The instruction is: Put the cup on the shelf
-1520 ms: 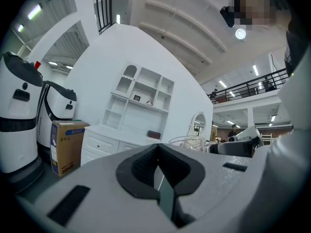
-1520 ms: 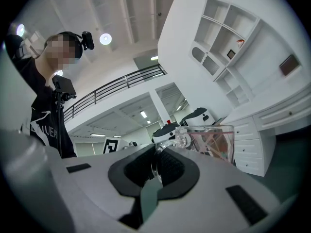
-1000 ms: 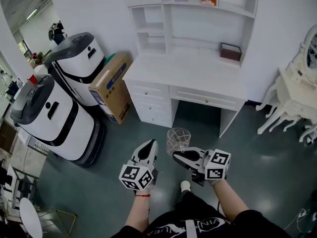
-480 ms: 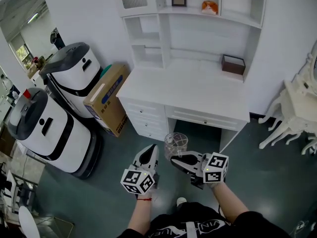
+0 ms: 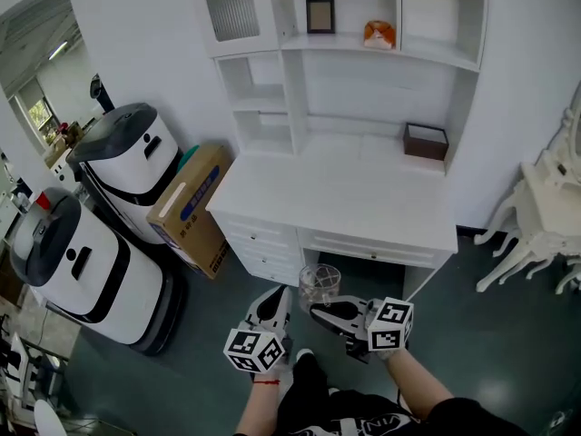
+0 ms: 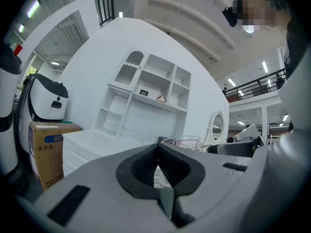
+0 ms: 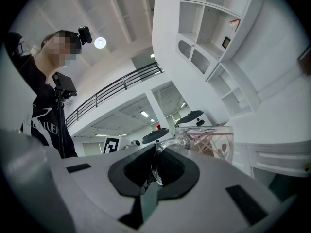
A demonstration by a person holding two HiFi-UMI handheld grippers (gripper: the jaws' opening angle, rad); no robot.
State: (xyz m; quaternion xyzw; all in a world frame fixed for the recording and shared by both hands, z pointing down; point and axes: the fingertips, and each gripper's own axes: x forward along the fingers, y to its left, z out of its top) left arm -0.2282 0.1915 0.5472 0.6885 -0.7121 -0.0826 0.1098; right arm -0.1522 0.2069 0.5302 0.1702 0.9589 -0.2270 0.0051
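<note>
A clear glass cup [image 5: 320, 285] with a handle and a pink flower print hangs in front of the white desk [image 5: 363, 198]. My right gripper [image 5: 320, 311] is shut on the cup's handle; in the right gripper view the cup [image 7: 206, 141] stands just beyond the jaws of the right gripper [image 7: 156, 170]. My left gripper [image 5: 270, 303] is beside it on the left, shut with nothing in it; in the left gripper view the cup's rim [image 6: 182, 141] shows past the left gripper [image 6: 156, 168]. The white shelf unit [image 5: 349, 48] rises above the desk.
On the shelves are a small picture frame [image 5: 319, 14] and an orange object [image 5: 379, 34]; a dark box [image 5: 426, 141] sits on the desk. Two white-and-grey machines [image 5: 127, 166] and a cardboard box [image 5: 193, 205] stand left. A white carved table [image 5: 545, 216] is right.
Both grippers and the cup have come closer to the desk; the desk and shelves now fill more of the head view. The grip on the cup is unchanged.
</note>
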